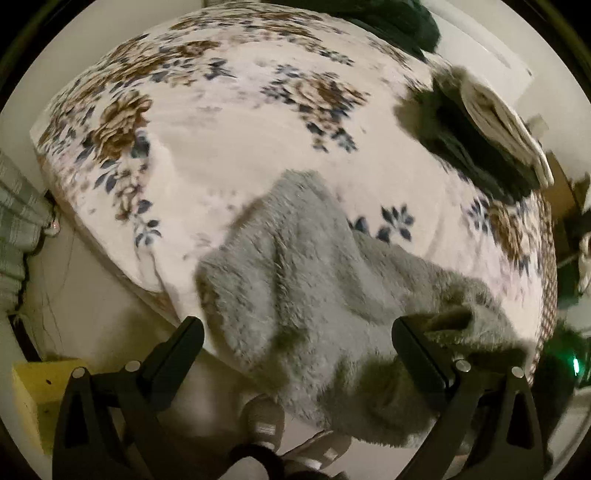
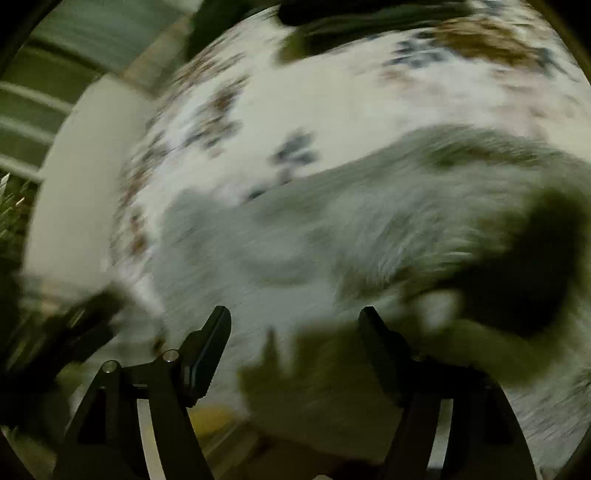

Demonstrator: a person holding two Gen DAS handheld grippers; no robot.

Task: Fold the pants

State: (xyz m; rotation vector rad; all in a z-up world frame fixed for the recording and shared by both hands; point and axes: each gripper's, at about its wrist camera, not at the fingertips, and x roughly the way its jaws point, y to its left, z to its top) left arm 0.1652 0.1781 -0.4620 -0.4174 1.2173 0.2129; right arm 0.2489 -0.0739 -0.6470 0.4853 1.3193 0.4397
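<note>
Fluffy grey pants [image 1: 295, 280] lie rumpled on a floral bed cover [image 1: 229, 147], hanging over its near edge. My left gripper [image 1: 297, 332] is open, its fingers wide apart on either side of the pants' near part; fabric drapes over the right finger [image 1: 417, 350]. In the right wrist view, which is blurred by motion, the same pants [image 2: 332, 229] fill the middle. My right gripper [image 2: 293, 332] is open just over the fabric. A dark fold [image 2: 528, 258] lies at right.
A stack of folded dark and white clothes [image 1: 491, 129] sits at the bed's far right. A dark green garment [image 1: 399, 18] lies at the far edge. A yellow box [image 1: 33, 391] stands on the floor at left. A shoe [image 1: 264, 417] shows below the pants.
</note>
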